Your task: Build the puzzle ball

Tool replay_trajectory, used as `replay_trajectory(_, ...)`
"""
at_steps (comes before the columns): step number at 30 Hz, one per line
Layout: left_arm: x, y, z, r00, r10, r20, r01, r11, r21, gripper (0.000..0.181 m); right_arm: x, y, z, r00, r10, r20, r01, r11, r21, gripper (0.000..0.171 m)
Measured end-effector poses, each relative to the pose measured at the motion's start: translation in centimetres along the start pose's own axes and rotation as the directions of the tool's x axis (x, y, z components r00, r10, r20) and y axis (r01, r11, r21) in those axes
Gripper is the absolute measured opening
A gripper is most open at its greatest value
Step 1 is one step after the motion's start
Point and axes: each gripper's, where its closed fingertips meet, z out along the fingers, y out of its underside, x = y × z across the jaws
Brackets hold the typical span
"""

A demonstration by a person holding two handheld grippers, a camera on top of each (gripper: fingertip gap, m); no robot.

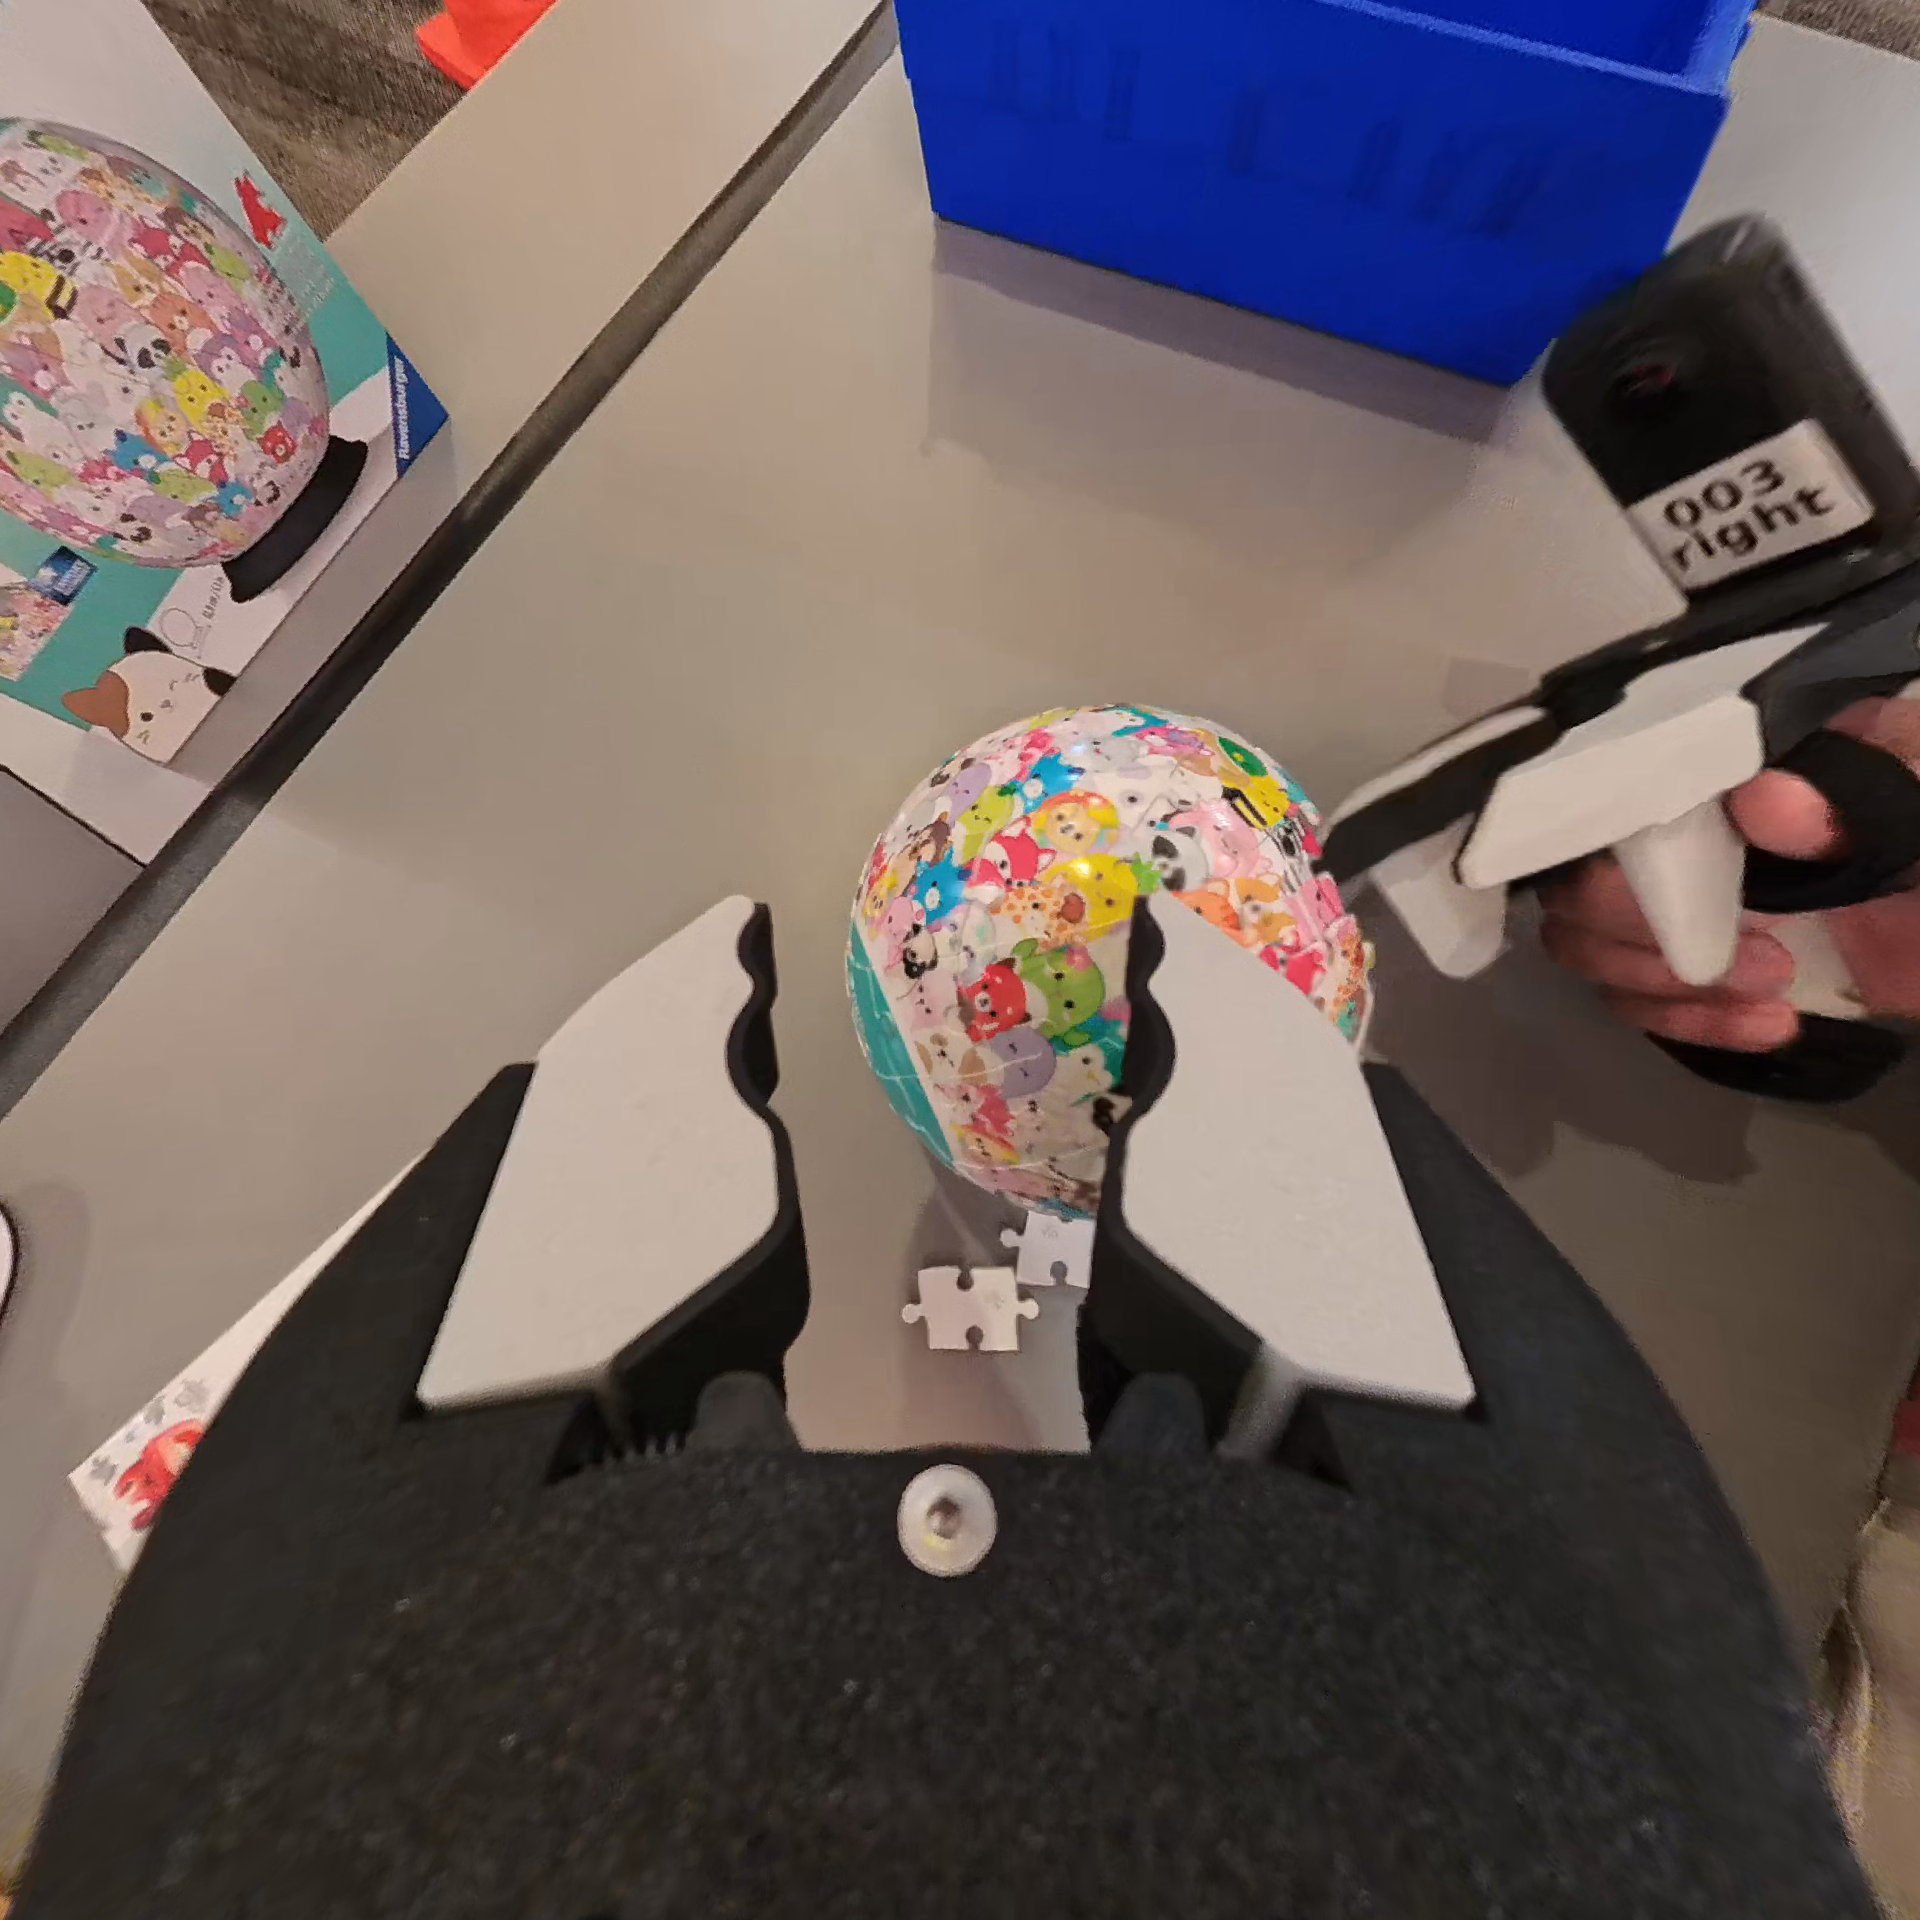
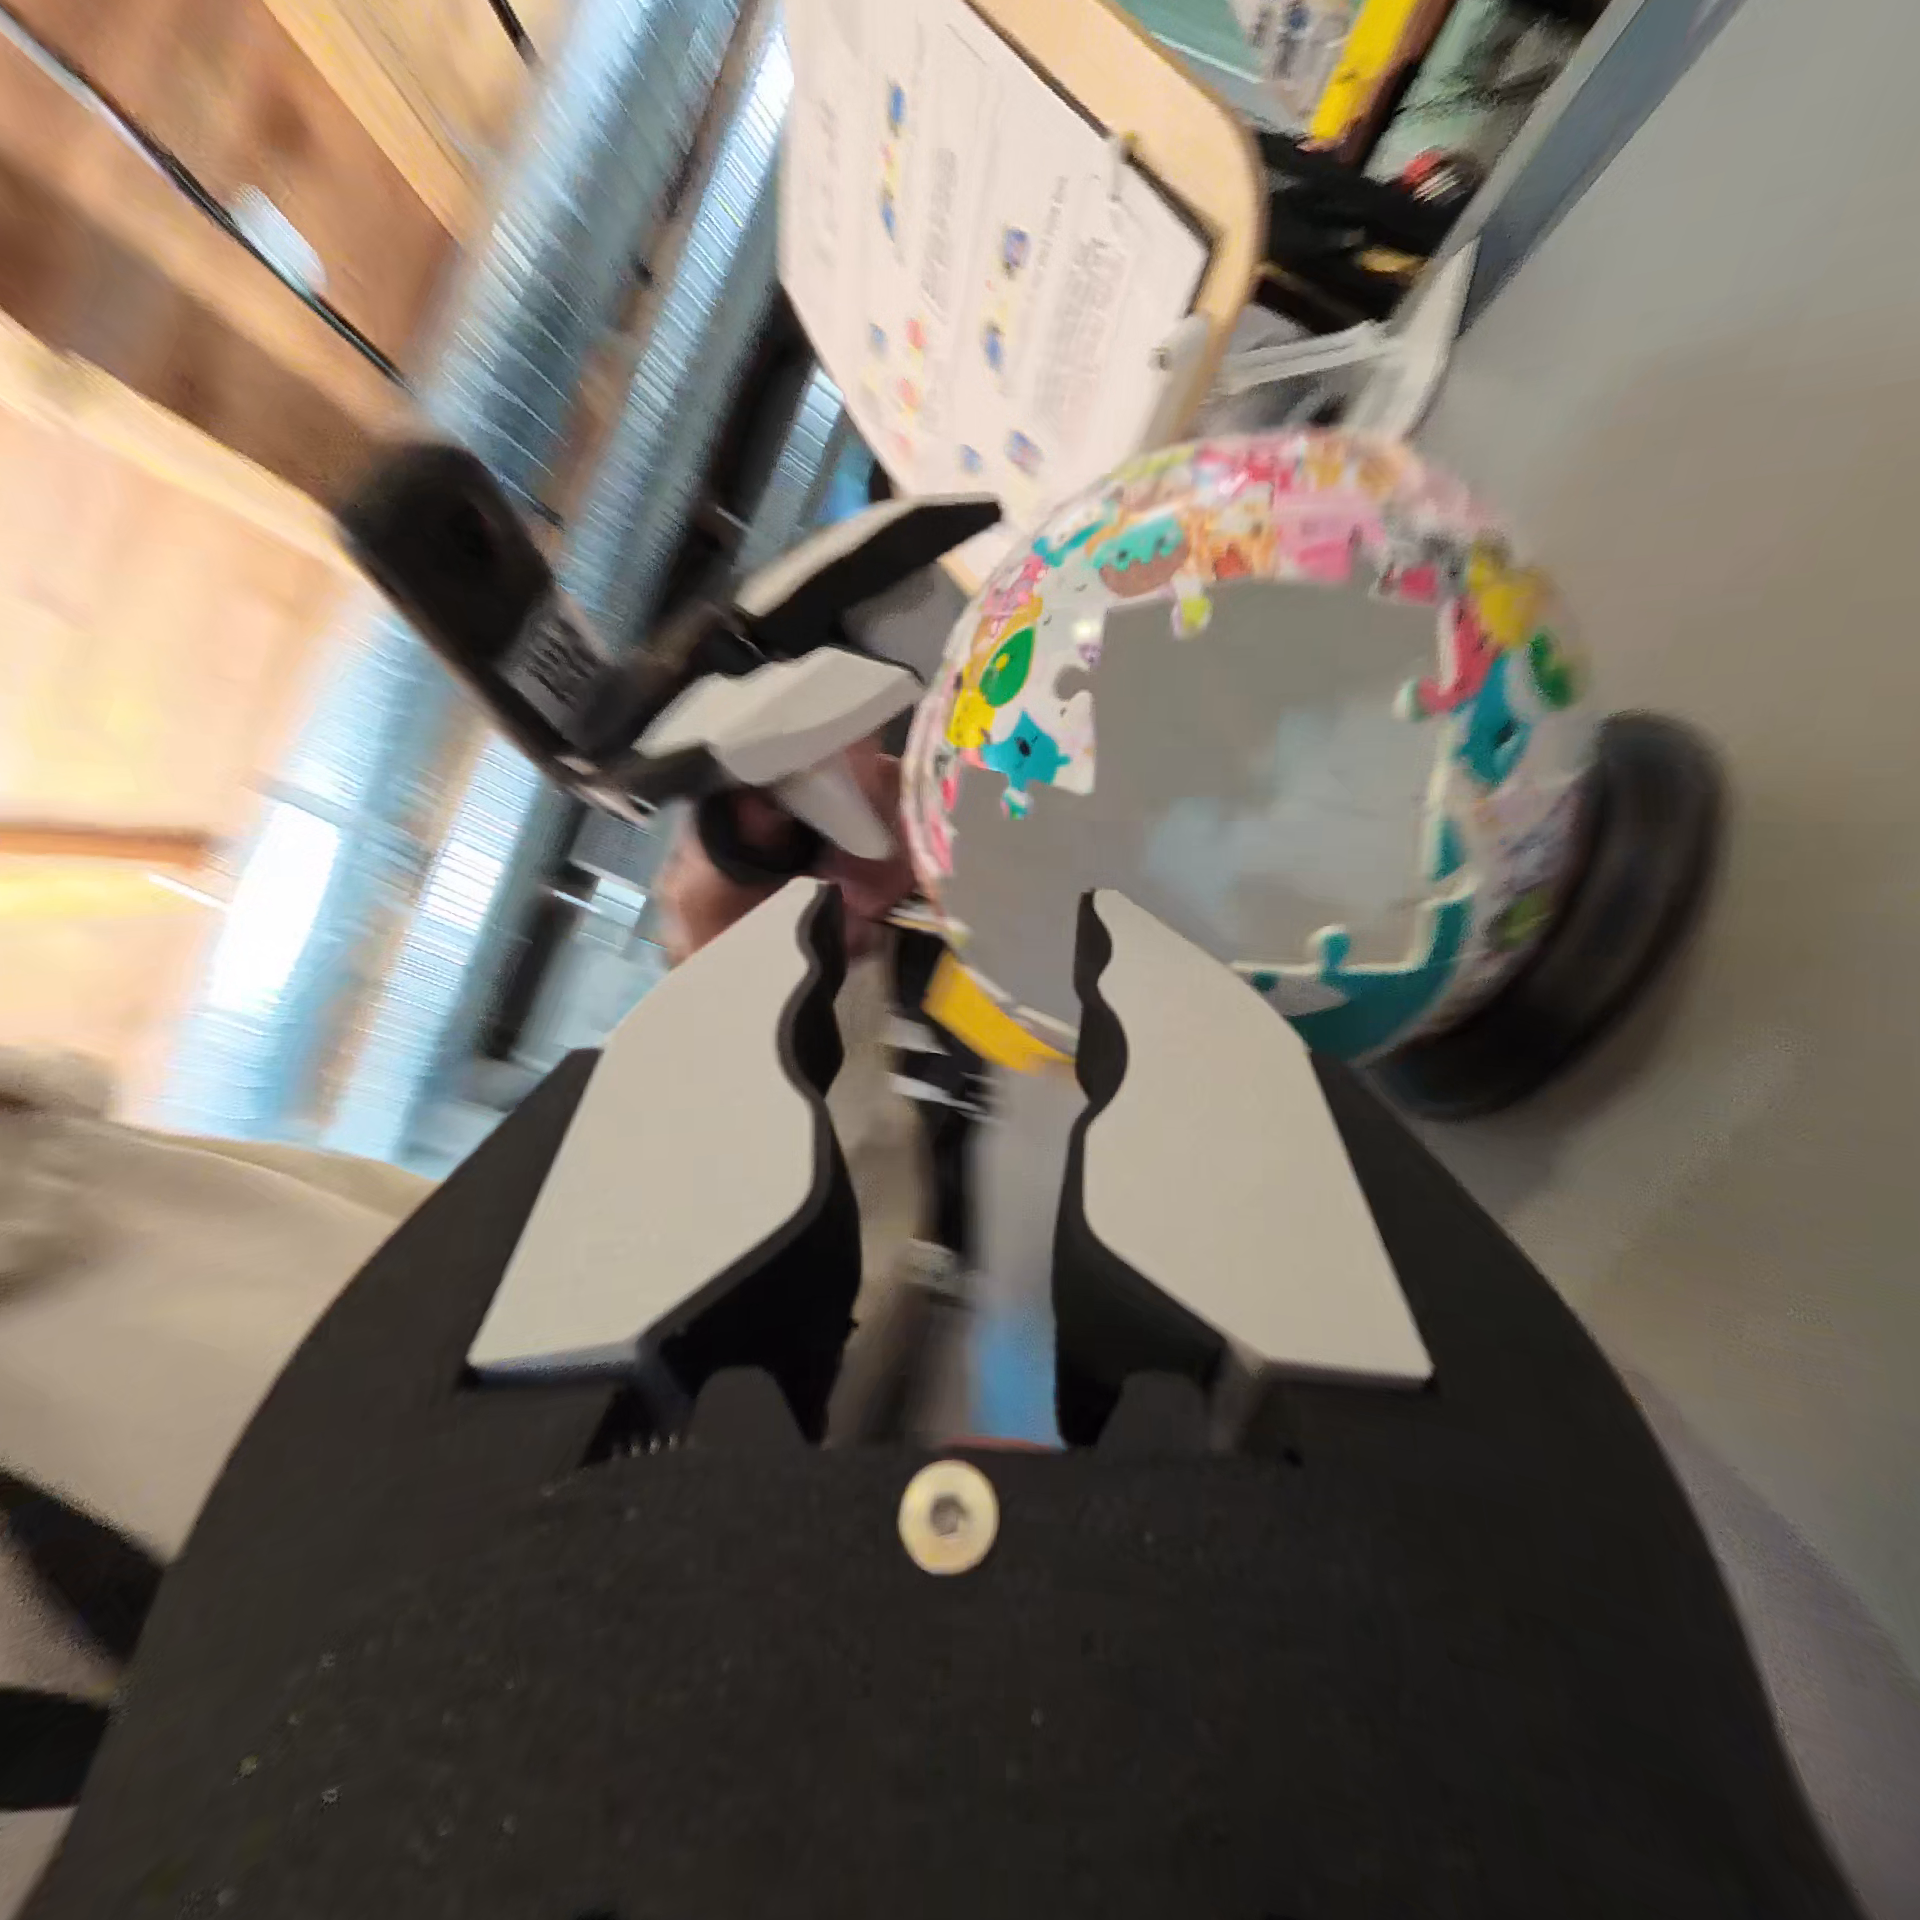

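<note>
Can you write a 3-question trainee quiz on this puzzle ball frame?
1. True or false: the puzzle ball is complete.
2. What lies loose on the table near the left gripper: A) white puzzle pieces, B) scissors, C) a cup?
3. What does the ball sit on in the right wrist view?

Key
1. False: a large hole shows.
2. A, the puzzle pieces.
3. A black stand. The right gripper is open before the hole.
</note>
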Motion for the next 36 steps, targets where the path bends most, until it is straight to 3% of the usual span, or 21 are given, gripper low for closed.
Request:
replay_trajectory(3,0.7,0.6,-0.4,1.0,-0.002,-0.025,0.003,1.0,0.015,0.069,0.4,-0.4,-0.1,0.989,-0.132,-0.065,0.128,0.99,-0.054,0.048)
replay_trajectory(10,3.3,2.2,-1.0,0.99,-0.065,-0.123,0.076,0.993,0.085,0.092,-1.2,-0.1,0.6,0.997,-0.083,0.011,0.083,0.982,-0.171,0.036)
replay_trajectory(15,3.4,3.1,-0.1,0.998,-0.037,-0.044,0.04,0.998,0.054,0.091,-1.3,0.0,1.4,0.998,-0.006,0.059,0.015,0.989,-0.15,0.017)
replay_trajectory(25,3.2,2.8,0.9,0.999,-0.047,-0.025,0.048,0.998,0.043,0.091,-0.7,-0.4,1.5,0.993,0.083,0.082,-0.074,0.991,-0.113,0.003)
replay_trajectory(36,3.2,2.9,0.8,0.999,-0.045,-0.027,0.046,0.999,0.027,0.09,-0.8,-0.4,1.7,0.98,0.148,0.136,-0.136,0.986,-0.095,0.003)
